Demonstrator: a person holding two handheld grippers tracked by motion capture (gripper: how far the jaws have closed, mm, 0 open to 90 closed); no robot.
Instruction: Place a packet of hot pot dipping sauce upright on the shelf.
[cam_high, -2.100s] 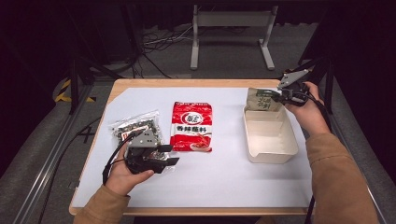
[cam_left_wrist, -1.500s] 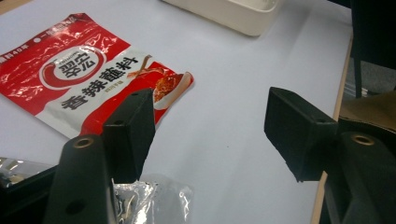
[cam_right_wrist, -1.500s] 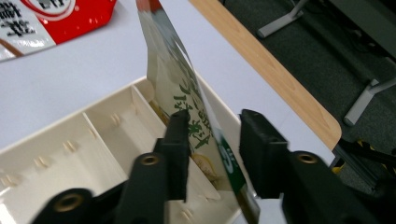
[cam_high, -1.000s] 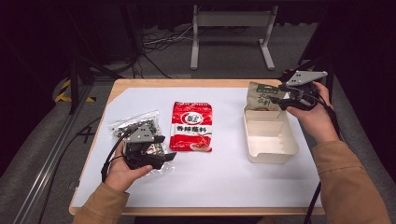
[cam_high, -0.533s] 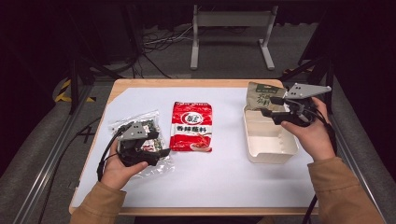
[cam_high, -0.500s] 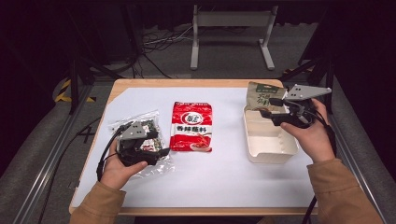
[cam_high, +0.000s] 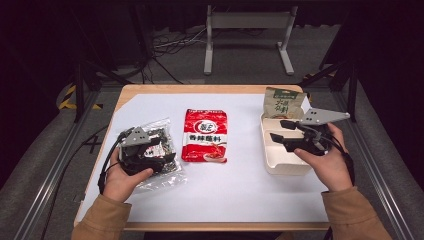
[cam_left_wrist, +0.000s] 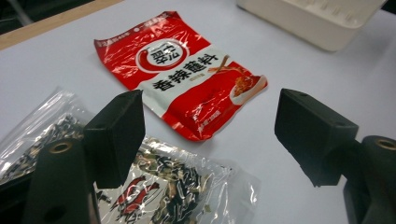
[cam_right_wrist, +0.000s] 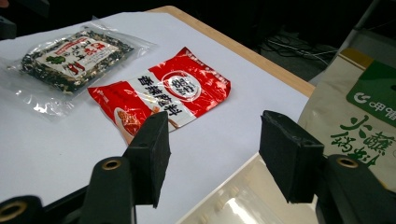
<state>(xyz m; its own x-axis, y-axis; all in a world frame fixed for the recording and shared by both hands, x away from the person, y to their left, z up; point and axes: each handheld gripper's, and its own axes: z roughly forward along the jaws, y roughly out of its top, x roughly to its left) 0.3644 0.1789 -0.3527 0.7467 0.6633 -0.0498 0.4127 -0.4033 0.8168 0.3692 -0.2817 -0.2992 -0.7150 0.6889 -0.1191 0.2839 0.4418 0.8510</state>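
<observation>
A red seasoning packet (cam_high: 205, 135) lies flat at the table's middle, also ahead of both jaw pairs (cam_left_wrist: 182, 74) (cam_right_wrist: 163, 98). My left gripper (cam_high: 160, 152) is open, low over a clear bag of dark dried bits (cam_high: 150, 150); the bag (cam_left_wrist: 163, 186) lies under its jaws, nothing between them (cam_left_wrist: 210, 135). My right gripper (cam_high: 279, 130) hovers open over a cream tray (cam_high: 280, 167), empty between its jaws (cam_right_wrist: 215, 158). A beige-and-green packet (cam_high: 284, 104) leans at the tray's far end, close on the right in the right gripper view (cam_right_wrist: 359, 121).
White sheet covers the wooden table (cam_high: 210, 89). The tray's wall (cam_left_wrist: 317, 18) shows at the top of the left gripper view, its inside corner (cam_right_wrist: 233, 205) below the right jaws. The clear bag (cam_right_wrist: 70, 56) lies far left. Metal stand legs on the floor behind (cam_high: 247, 20).
My left gripper slid away from me onto the clear bag. My right gripper drew back from the beige-and-green packet toward me, over the tray; the packet stays at the tray's far end.
</observation>
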